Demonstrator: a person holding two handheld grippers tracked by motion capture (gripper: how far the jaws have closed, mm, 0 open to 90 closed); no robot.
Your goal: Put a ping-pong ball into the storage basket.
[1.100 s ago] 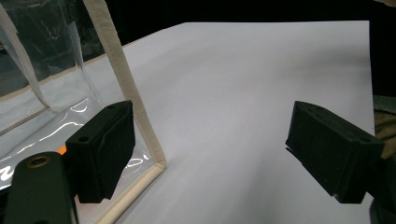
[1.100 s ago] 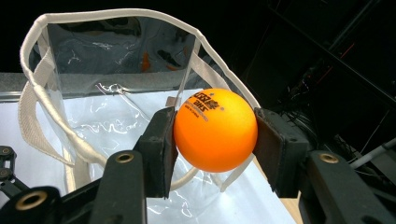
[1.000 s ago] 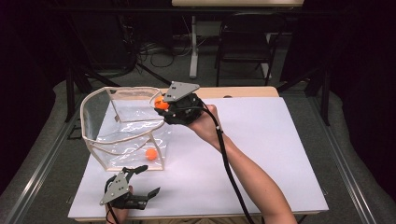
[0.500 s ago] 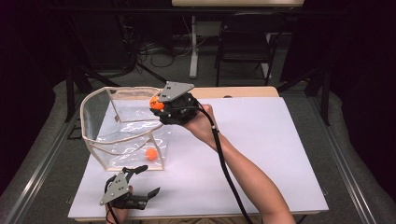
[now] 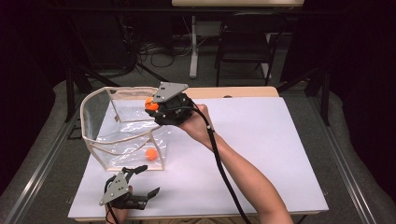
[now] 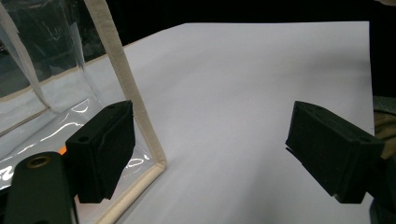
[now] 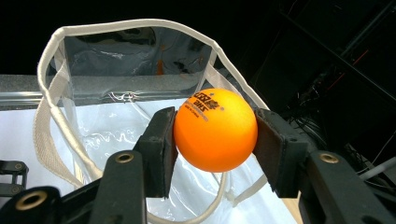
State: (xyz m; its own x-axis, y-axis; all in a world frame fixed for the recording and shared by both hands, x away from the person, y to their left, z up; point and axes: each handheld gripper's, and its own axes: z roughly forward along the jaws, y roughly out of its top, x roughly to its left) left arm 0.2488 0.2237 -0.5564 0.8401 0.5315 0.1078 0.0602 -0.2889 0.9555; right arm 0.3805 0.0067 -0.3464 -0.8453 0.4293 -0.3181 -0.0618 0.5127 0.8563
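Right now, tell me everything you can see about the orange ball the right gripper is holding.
The orange ball is a smooth, matte table-tennis ball as it looks, with small dark print near its top. The right gripper clamps it between its two black pads, one on each side. It is held in the air just over the rim of the clear bag, which stands open on the white table. Nothing else touches it.
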